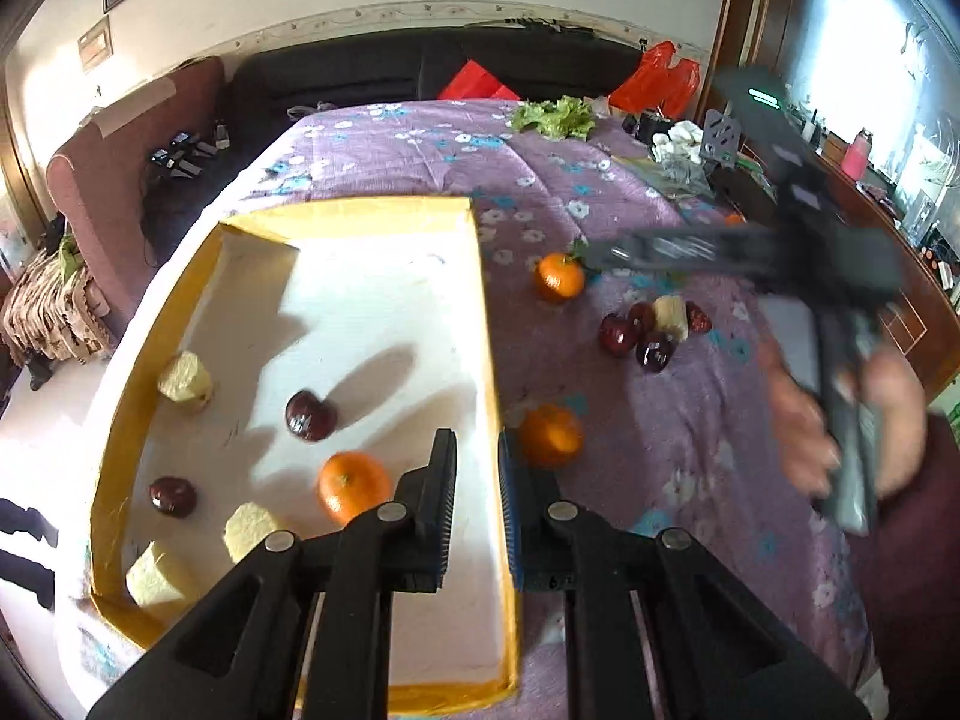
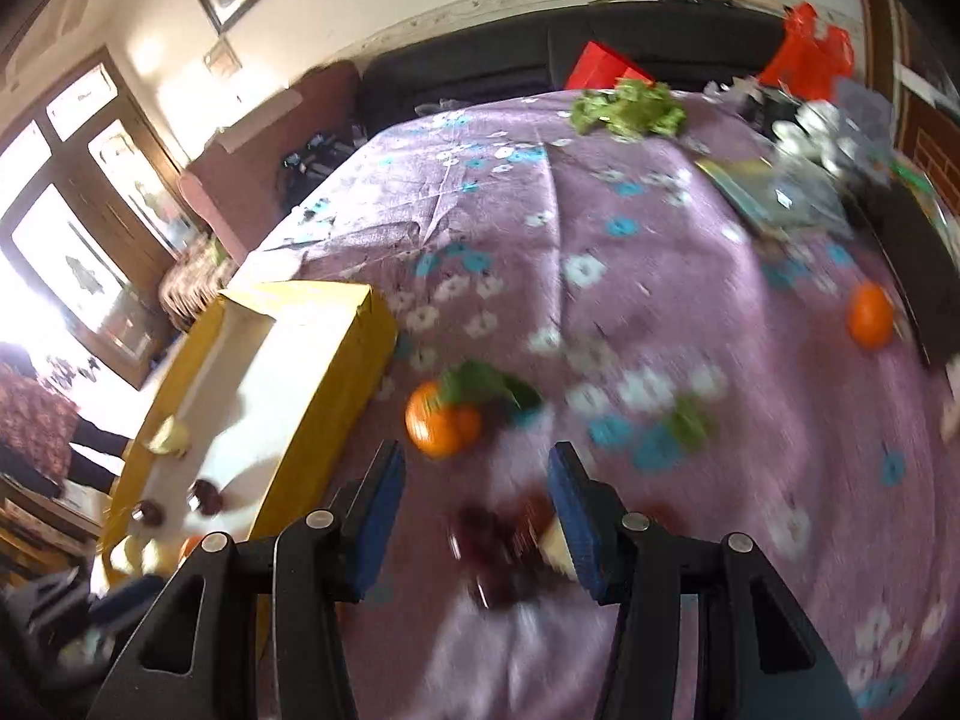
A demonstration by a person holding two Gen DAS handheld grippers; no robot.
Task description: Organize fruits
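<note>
Right-wrist view motion-blurred; dark fruits [image 2: 498, 558] between right gripper [image 2: 477, 525] fingers hard to make out, fingers released. Left gripper [image 1: 477, 480] clenched, empty, straddling the yellow box [image 1: 489, 324] right wall. Oranges [image 1: 551, 435] on purple tabletop [image 1: 600, 192] right of box.

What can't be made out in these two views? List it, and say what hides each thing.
- Dark fruits under the right gripper, right wrist view: motion blur smears them, so no count.
- Right gripper's fingertips, left wrist view: blurred streak, so its jaw state is unreadable there.
- Near corner of the yellow box, left wrist view: covered by the left gripper.
- Box contents, right wrist view: mostly behind the box wall, partly overexposed.
</note>
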